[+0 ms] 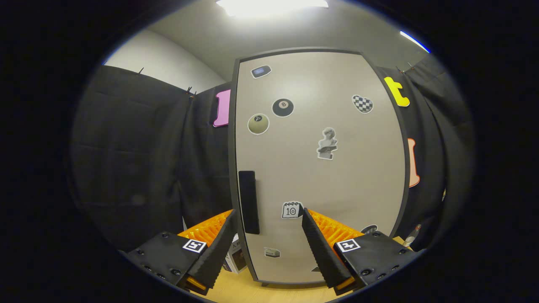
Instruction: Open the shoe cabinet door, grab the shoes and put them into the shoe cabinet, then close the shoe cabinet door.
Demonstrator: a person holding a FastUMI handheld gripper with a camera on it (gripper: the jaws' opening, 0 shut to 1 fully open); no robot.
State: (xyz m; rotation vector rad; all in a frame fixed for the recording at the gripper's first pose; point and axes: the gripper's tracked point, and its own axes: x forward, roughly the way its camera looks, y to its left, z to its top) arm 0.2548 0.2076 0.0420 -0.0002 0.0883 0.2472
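Note:
A tall shoe cabinet (320, 168) stands right ahead of me with its beige door shut; several stickers dot the door. A black vertical handle (248, 202) sits near the door's left edge, low down, just beyond and between my fingers. My gripper (267, 216) is open, its two black ribbed fingers (322, 248) spread wide, the handle nearer the left one. Nothing is held between them.
The cabinet stands on a light wooden surface (252, 290). A small box (236, 256) lies at the cabinet's lower left, behind my left finger. Black cloth walls close in on both sides. A small bottle-like object (410, 237) stands at the cabinet's lower right.

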